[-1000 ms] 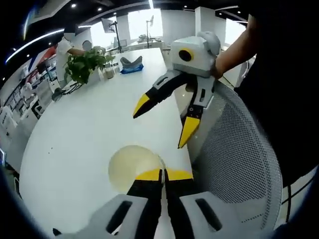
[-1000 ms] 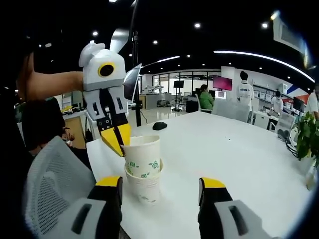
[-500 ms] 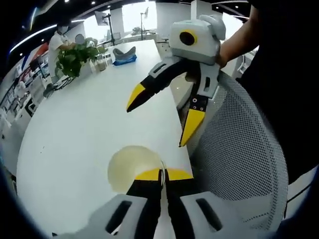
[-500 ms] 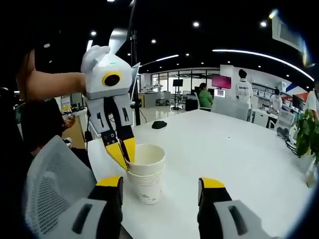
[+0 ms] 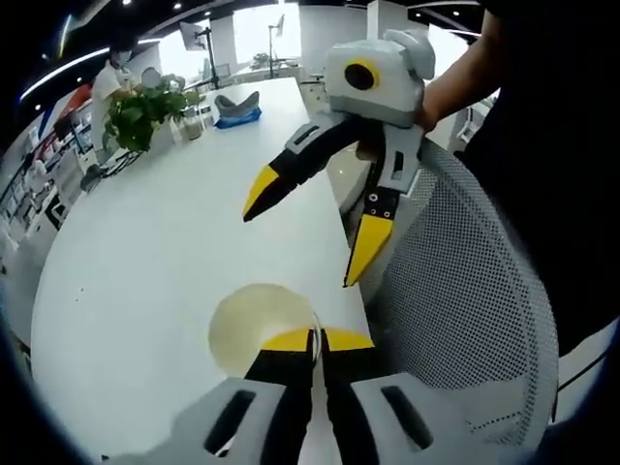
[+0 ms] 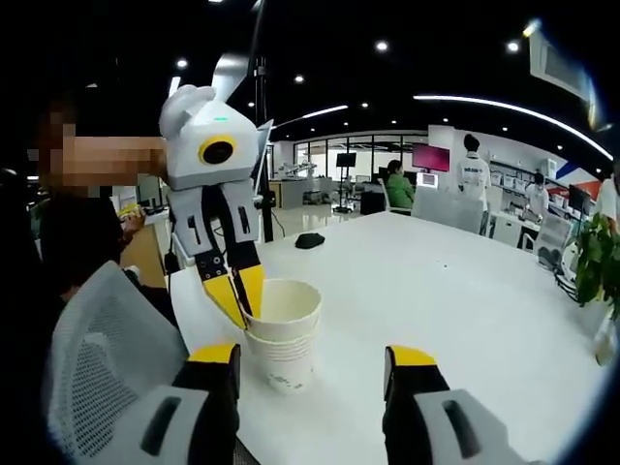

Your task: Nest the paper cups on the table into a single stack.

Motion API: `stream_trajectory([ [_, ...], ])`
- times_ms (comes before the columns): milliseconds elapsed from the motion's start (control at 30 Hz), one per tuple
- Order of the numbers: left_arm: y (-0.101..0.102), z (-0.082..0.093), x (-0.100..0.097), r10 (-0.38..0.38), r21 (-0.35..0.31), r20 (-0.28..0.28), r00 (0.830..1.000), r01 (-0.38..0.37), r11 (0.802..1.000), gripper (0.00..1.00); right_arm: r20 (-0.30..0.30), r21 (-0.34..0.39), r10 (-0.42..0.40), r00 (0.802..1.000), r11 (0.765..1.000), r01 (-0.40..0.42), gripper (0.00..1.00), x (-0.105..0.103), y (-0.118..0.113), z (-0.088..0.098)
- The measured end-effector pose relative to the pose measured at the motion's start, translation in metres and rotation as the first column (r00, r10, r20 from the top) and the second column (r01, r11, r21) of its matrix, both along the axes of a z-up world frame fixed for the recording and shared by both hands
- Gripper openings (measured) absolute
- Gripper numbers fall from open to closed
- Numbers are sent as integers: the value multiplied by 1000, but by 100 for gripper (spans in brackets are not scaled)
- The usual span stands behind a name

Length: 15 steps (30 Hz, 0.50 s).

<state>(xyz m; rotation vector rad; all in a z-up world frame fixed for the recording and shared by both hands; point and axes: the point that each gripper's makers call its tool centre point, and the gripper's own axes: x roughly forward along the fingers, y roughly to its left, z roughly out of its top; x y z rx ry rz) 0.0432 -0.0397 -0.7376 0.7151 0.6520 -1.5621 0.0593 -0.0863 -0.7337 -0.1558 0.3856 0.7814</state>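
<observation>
Open office, white counter (image 6: 465, 291). I see the cups (image 6: 281, 339) nested near its edge, beside a mesh chair (image 6: 97, 339). Left gripper (image 6: 235, 295) pinches the top cup's rim; right gripper (image 5: 305, 232) hangs wide, empty. Risk: lifting unreleased could tip the stack off.

Left gripper view close above the cup stack (image 5: 260, 327), looking down into it, right gripper view low beside the cup stack (image 6: 282, 331), facing across it, both sharing the white table (image 6: 465, 291).
</observation>
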Motion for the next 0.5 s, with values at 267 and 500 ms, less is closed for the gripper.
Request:
stream_trajectory([
  [267, 2, 6, -1, -7, 9, 14, 1000, 7, 1000, 0, 1, -7, 1, 1000, 1000, -1, 58, 0, 0, -1],
  [500, 3, 5, 2, -9, 14, 20, 1000, 8, 1000, 0, -1, -9, -3, 1000, 1000, 3, 58, 1, -2, -2],
])
